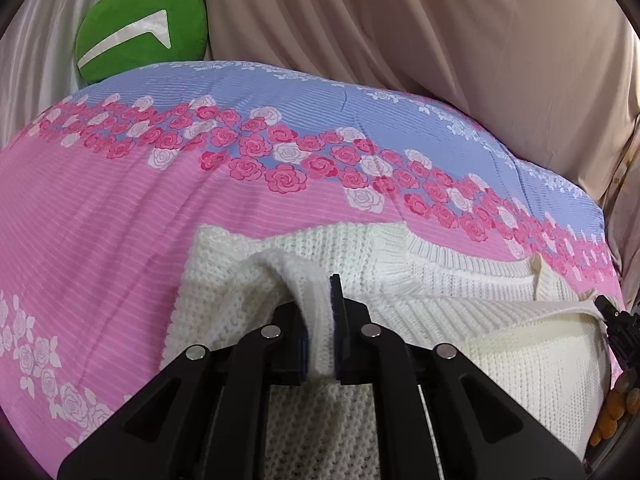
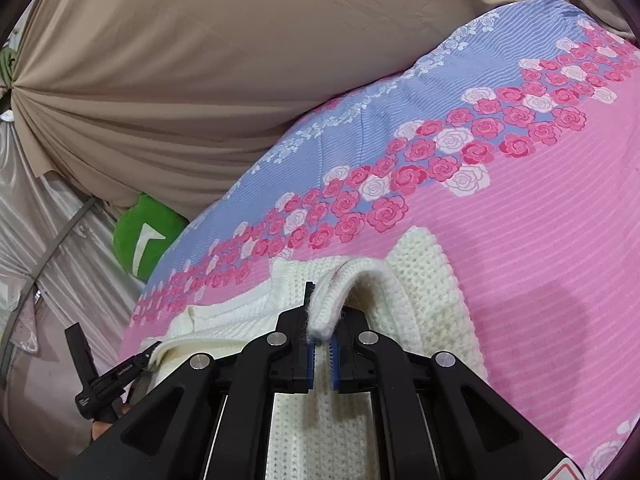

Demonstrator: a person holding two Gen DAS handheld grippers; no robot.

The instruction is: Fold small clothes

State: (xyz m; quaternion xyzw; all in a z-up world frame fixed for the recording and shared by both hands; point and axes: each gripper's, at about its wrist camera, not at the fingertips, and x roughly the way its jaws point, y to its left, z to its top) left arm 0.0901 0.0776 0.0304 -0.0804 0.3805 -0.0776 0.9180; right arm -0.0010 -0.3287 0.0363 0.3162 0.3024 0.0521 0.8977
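Note:
A cream knitted sweater (image 1: 460, 308) lies on a pink and blue rose-print bedspread (image 1: 120, 208). My left gripper (image 1: 320, 312) is shut on a raised fold of the sweater's edge. In the right wrist view the same sweater (image 2: 424, 280) lies low in the middle, and my right gripper (image 2: 322, 320) is shut on another lifted fold of its knit edge. The left gripper (image 2: 136, 364) shows at the lower left of the right wrist view, holding the sweater. The right gripper (image 1: 612, 316) shows at the right edge of the left wrist view.
A green round plush cushion (image 1: 140, 32) sits at the bed's far corner; it also shows in the right wrist view (image 2: 148, 236). Beige draped fabric (image 1: 440, 32) and shiny grey fabric (image 2: 36, 208) hang behind the bed.

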